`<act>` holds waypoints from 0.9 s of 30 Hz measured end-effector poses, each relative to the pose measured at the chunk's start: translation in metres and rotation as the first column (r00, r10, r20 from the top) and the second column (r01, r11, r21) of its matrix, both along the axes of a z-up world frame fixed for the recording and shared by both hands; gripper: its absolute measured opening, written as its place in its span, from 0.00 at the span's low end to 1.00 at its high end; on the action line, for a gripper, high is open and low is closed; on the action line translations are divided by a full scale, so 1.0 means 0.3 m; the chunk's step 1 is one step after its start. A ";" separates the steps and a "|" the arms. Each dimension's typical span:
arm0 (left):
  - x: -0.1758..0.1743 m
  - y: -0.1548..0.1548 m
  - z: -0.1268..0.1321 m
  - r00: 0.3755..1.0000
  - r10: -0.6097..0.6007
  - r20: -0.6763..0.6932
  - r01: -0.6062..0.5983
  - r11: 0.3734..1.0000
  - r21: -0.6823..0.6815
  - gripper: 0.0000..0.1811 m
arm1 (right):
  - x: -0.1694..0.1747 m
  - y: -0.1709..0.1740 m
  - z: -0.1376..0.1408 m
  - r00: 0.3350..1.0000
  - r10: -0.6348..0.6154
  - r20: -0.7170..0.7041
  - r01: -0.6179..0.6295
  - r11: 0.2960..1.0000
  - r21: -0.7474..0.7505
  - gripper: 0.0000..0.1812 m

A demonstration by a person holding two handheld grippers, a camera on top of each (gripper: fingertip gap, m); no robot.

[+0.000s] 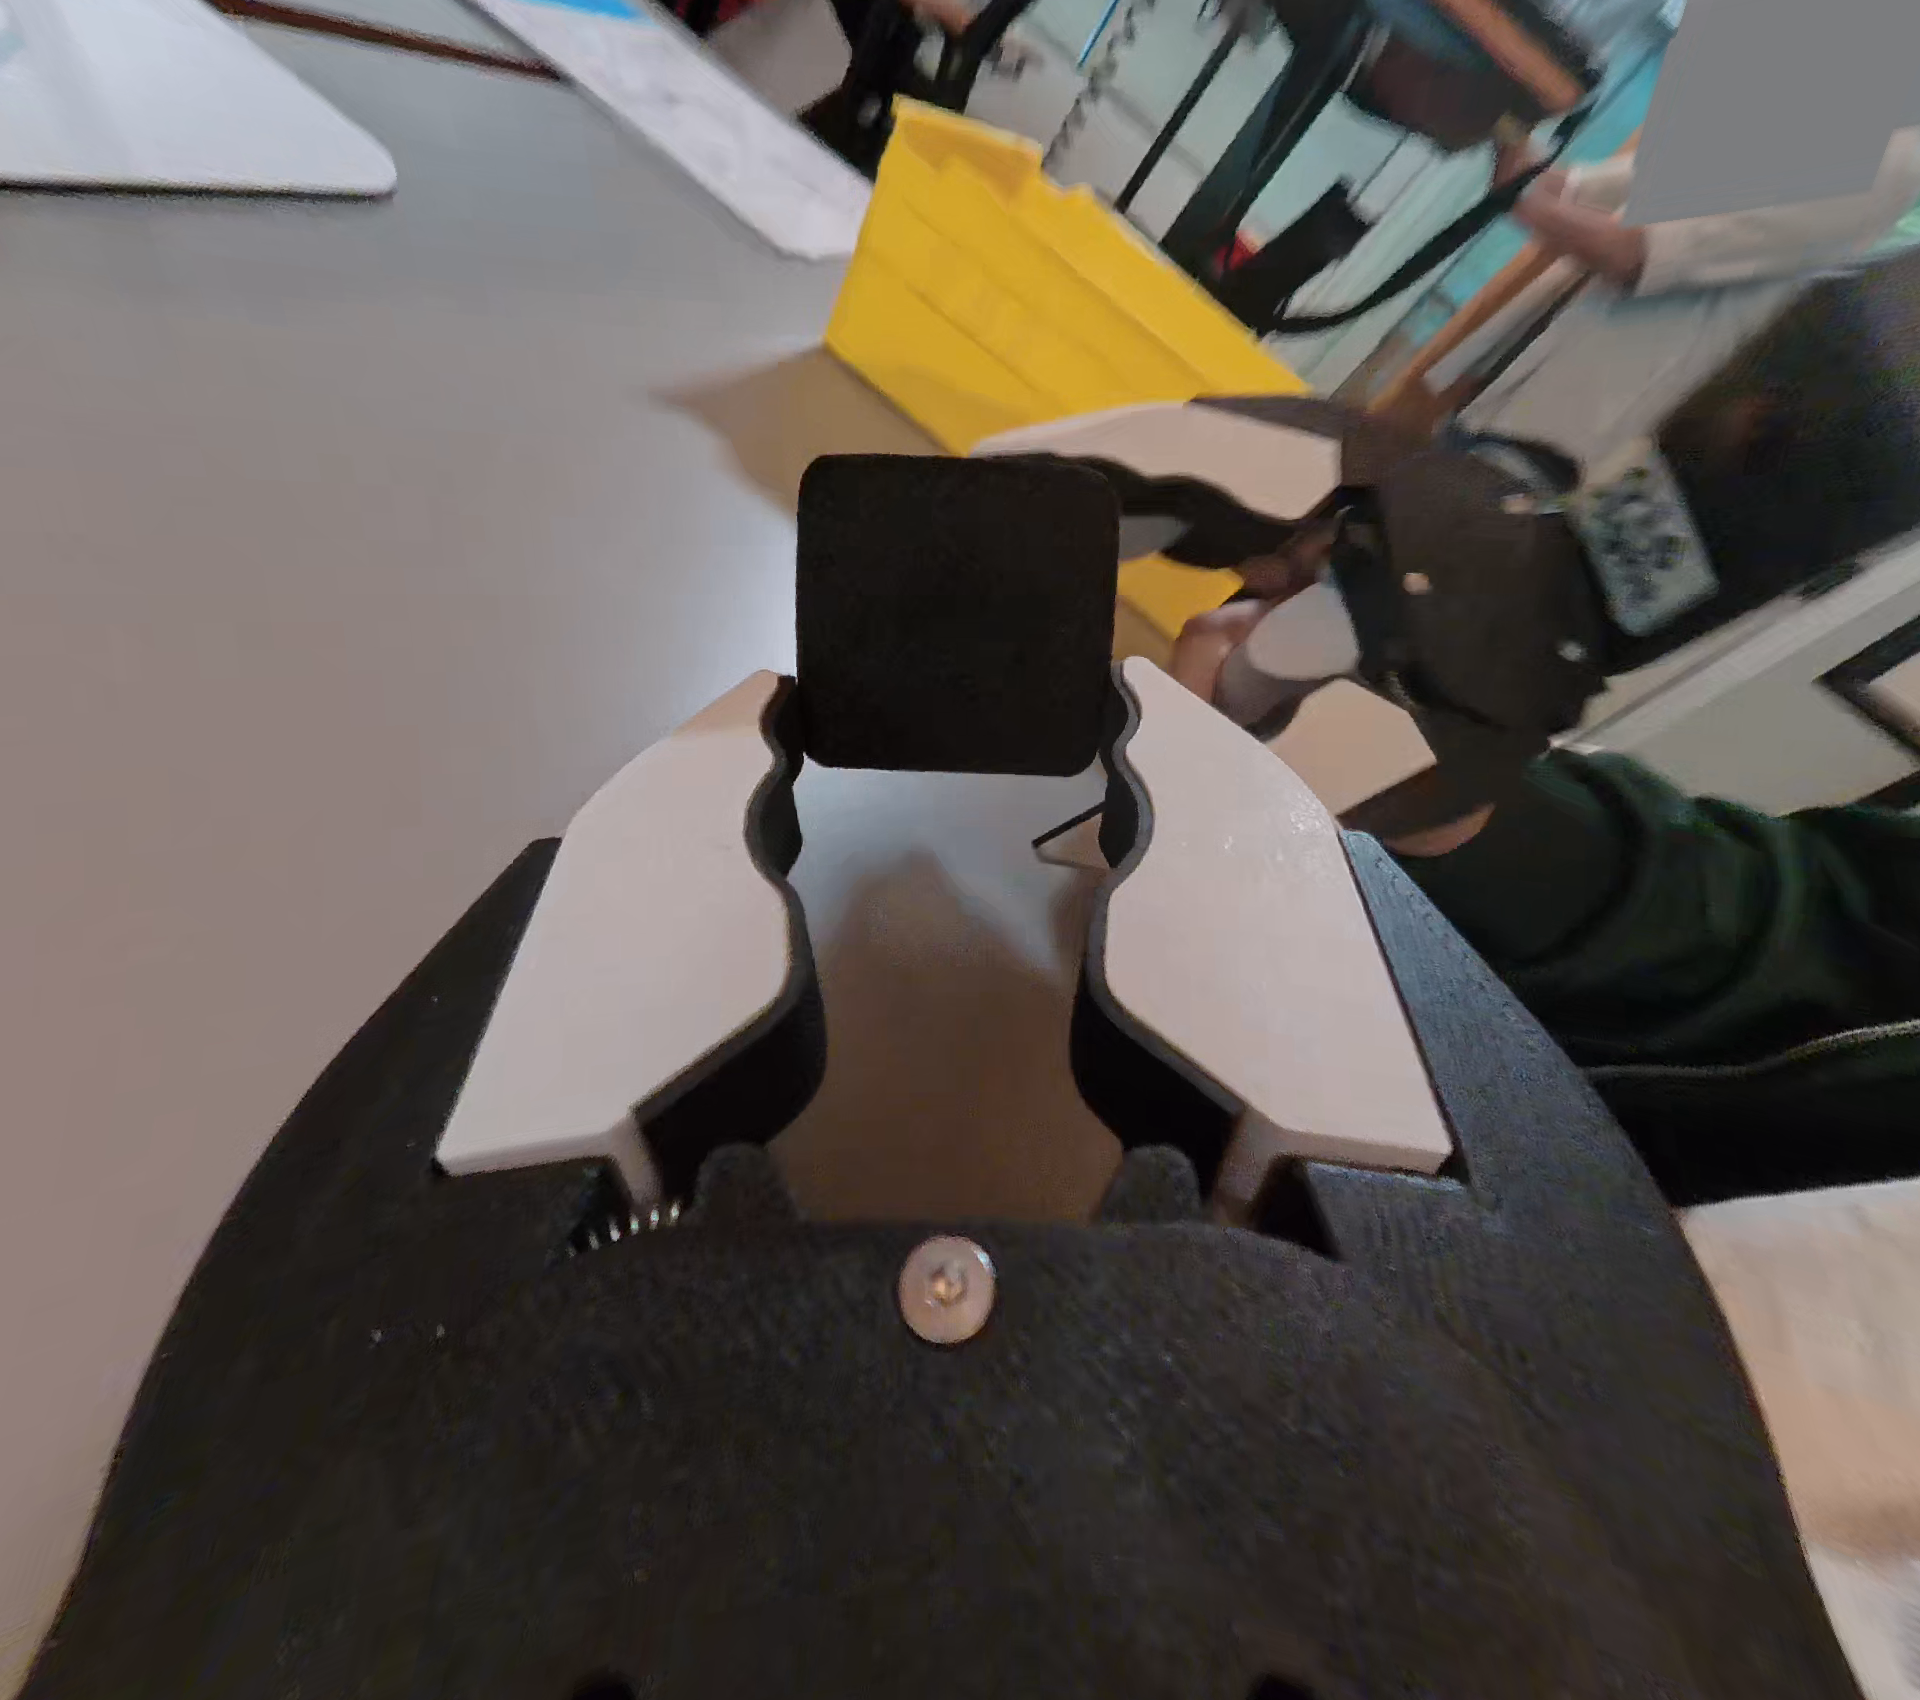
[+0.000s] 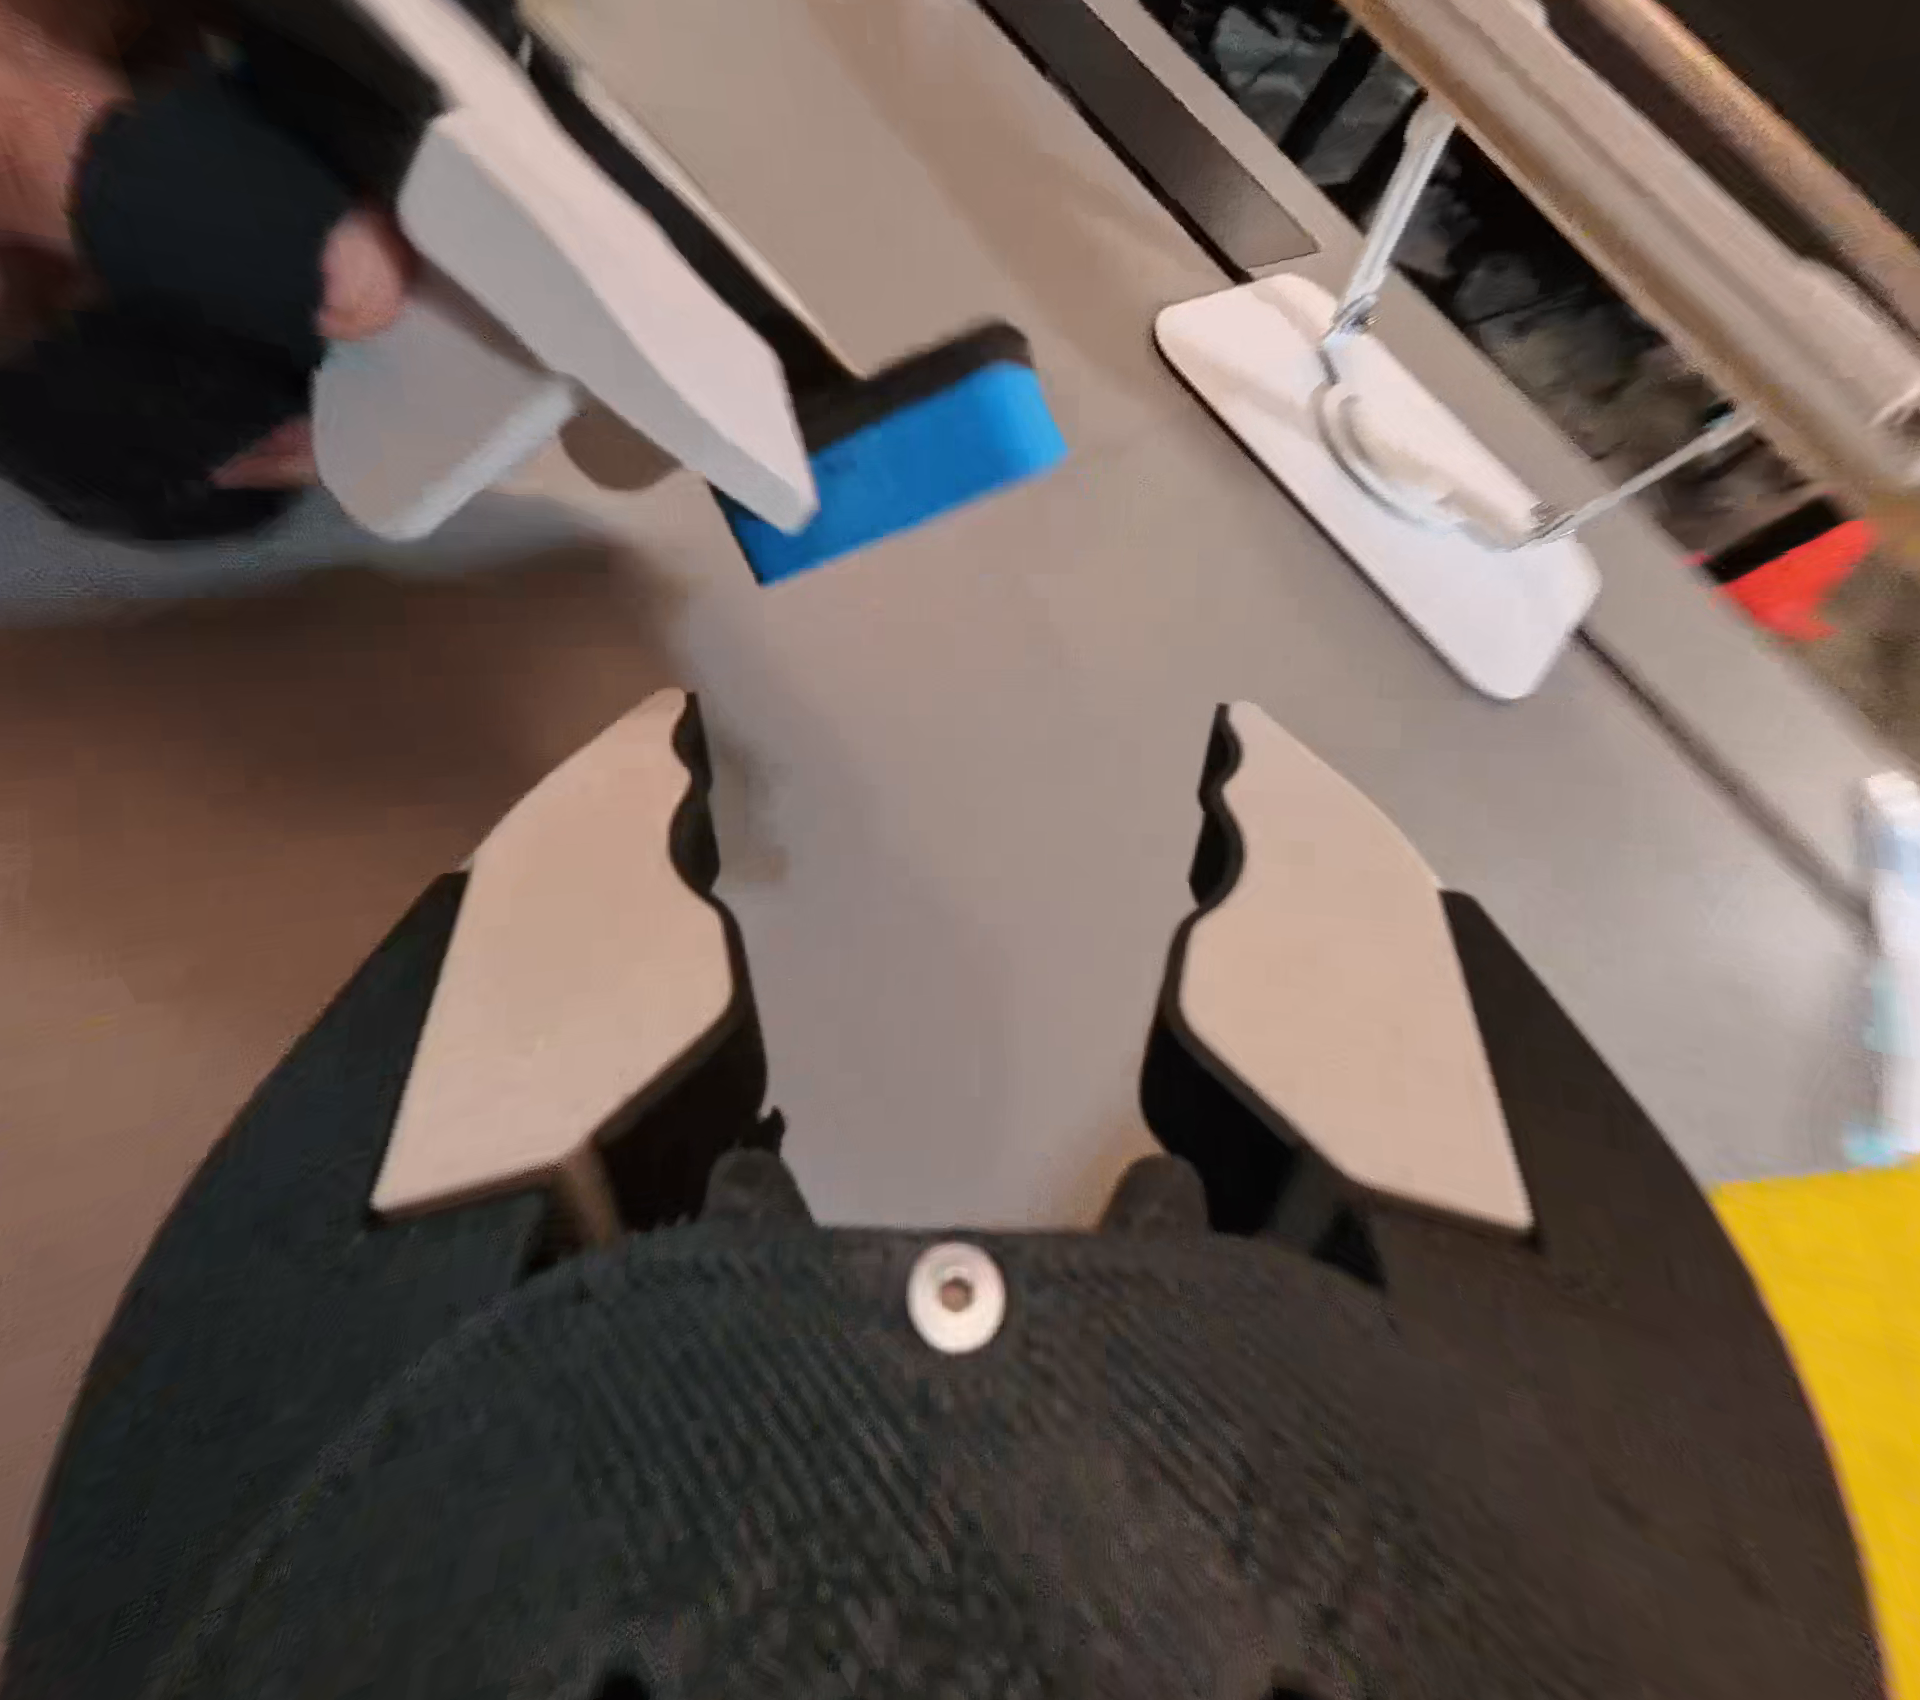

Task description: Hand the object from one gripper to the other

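The object is a blue foam eraser with a black felt face. In the left wrist view only its black face (image 1: 951, 601) shows, upright between my fingertips. My left gripper (image 1: 951, 694) is shut on its lower edge and holds it above the grey table (image 1: 364, 559). My right gripper (image 1: 1132, 497) comes in from the right, its jaws apart beside the eraser's upper right corner. In the right wrist view my right gripper (image 2: 954, 715) is open and empty. The left gripper (image 2: 821, 435) shows at upper left, holding the eraser (image 2: 914, 455) a short way ahead.
A yellow bin (image 1: 1018, 300) stands at the table's far edge. A white stand base (image 2: 1382, 476) with a wire holder sits to the right, also seen in the left wrist view (image 1: 156, 92). Printed sheets (image 1: 644, 71) lie behind. A dark green sleeve (image 1: 1662, 923) is at the right. Left tips to right tips: about 4 cm.
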State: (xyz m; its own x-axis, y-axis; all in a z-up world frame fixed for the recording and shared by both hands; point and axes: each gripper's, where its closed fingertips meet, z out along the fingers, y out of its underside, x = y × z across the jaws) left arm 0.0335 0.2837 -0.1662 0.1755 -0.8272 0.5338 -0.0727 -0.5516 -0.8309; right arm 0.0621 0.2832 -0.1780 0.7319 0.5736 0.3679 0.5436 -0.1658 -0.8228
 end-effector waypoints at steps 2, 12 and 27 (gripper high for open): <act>-0.010 -0.002 0.048 0.992 -0.027 0.123 0.031 0.999 -0.029 0.32 | 0.002 -0.003 0.037 0.971 0.029 -0.236 -0.042 0.998 -0.049 0.50; -0.014 -0.127 0.222 0.825 -0.256 0.503 0.310 0.950 -0.025 0.31 | 0.004 -0.081 0.287 0.434 0.204 -0.878 -0.337 0.940 0.052 0.40; 0.059 -0.184 0.172 0.861 -0.296 0.413 0.312 0.950 0.031 0.31 | -0.064 -0.124 0.274 0.448 0.251 -0.858 -0.436 0.899 0.035 0.30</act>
State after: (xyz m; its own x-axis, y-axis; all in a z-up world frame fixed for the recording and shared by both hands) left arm 0.0512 0.2286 -0.1146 -0.3207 -0.7831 0.5328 0.0990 -0.5871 -0.8034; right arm 0.0429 0.2461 -0.0958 0.3650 0.8315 -0.4188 -0.3258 -0.3073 -0.8941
